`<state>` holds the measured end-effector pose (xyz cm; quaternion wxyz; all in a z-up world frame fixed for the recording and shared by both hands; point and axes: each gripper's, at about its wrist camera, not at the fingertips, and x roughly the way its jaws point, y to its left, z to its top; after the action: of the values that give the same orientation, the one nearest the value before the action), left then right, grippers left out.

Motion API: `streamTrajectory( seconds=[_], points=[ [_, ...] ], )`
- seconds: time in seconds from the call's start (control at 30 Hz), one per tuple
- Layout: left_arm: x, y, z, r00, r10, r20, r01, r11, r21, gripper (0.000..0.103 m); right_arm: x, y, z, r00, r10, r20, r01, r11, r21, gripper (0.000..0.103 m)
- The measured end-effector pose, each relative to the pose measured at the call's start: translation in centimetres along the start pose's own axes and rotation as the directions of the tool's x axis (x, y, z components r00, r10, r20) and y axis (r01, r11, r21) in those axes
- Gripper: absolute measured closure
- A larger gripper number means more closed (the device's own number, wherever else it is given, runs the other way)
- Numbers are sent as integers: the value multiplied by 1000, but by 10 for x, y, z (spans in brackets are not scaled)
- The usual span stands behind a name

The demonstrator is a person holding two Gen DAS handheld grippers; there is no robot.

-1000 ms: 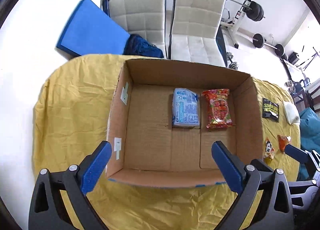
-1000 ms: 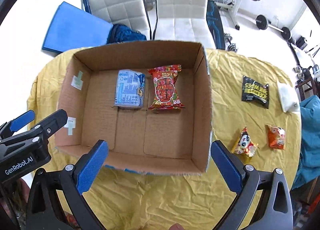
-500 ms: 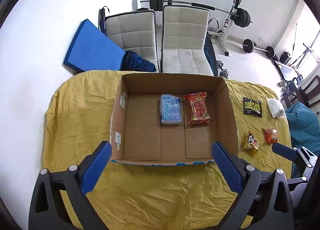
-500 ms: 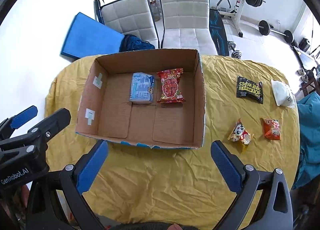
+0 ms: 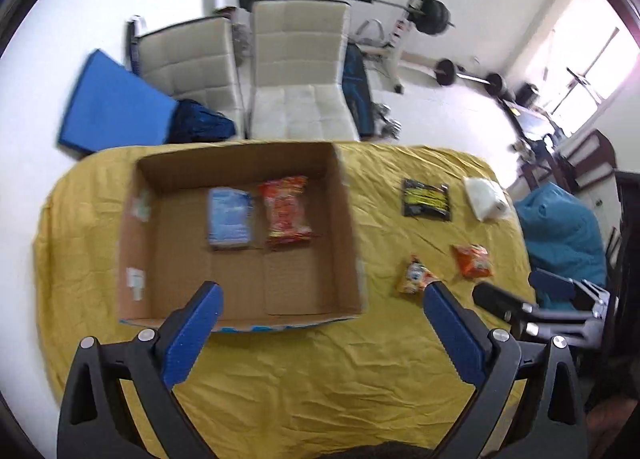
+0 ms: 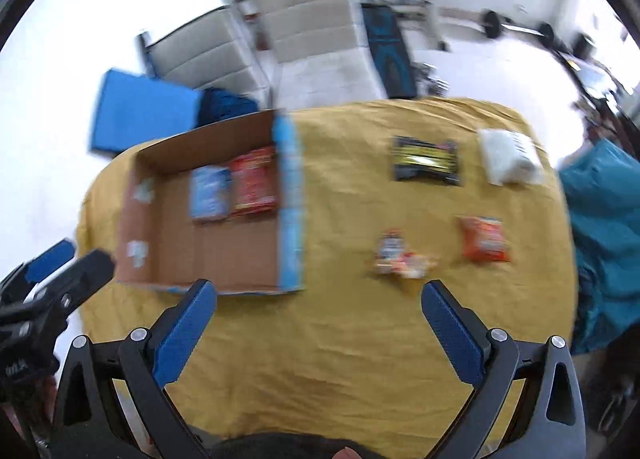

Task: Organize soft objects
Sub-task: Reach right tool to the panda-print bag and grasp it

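An open cardboard box [image 5: 348, 243] [image 6: 290, 219] sits on a yellow-clothed table. Inside lie a blue-white pack [image 5: 230, 217] [image 6: 209, 193] and a red snack bag [image 5: 285, 209] [image 6: 253, 183]. To the box's right lie a black-yellow wipes pack [image 5: 426, 199] [image 6: 426, 161], a white pack [image 5: 484, 197] [image 6: 510, 161], an orange snack bag [image 5: 472, 261] [image 6: 484, 239] and a small colourful snack bag [image 5: 414, 279] [image 6: 400, 261]. My left gripper [image 5: 320, 323] is open and empty above the box's near edge. My right gripper [image 6: 318, 323] is open and empty, near the colourful bag.
Two white chairs [image 5: 296, 71], a blue mat [image 5: 112, 107] and weights stand behind the table. A teal cushion [image 5: 564, 231] lies past the table's right edge. The yellow cloth [image 5: 300, 379] reaches the near edge.
Both grippers pulled back from the box and swung right, so the loose packs on the cloth are now in front. Both stayed open.
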<state>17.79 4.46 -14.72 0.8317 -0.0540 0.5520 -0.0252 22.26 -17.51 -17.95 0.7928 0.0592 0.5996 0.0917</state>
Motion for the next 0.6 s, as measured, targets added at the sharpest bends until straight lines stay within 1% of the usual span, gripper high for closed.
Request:
streamTrajectory(
  seconds=[0.07,0.13,0.2,0.23,0.3,0.43,0.47,0.5,0.53,0.6],
  points=[
    [17,-24,5,997,-60,-40,60,998,7,0,3,-41,8,999,-46,-10,46,998,39,0],
    [44,-46,8,987,-111,-113,111,994,-10,0,10,-82,16,996,-89,-24,91,993,76,0],
    [77,-67,10,966,-166,-199,160,986,-47,0,22,-122,23,992,-111,-53,117,986,116,0],
    [95,-77,9,952,-191,-240,178,981,-75,0,30,-141,27,992,-106,-68,114,984,133,0],
    [125,-95,6,928,-225,-298,199,973,-117,0,51,-180,32,988,-106,-110,124,978,166,0],
    [187,-128,-4,886,-221,-409,163,972,-172,2,97,-233,40,981,-72,-179,112,969,222,2],
    [202,-134,-6,871,-230,-433,157,968,-197,2,112,-242,42,977,-63,-201,111,966,234,6],
    [218,-139,-8,851,-252,-461,161,960,-229,7,125,-247,43,974,-53,-220,107,964,245,8],
    [228,-142,-9,845,-246,-475,144,960,-241,7,139,-253,44,969,-39,-243,103,962,253,9],
    [241,-151,-4,854,-222,-471,127,966,-225,7,166,-263,44,959,1,-282,80,958,275,9]
  ],
)
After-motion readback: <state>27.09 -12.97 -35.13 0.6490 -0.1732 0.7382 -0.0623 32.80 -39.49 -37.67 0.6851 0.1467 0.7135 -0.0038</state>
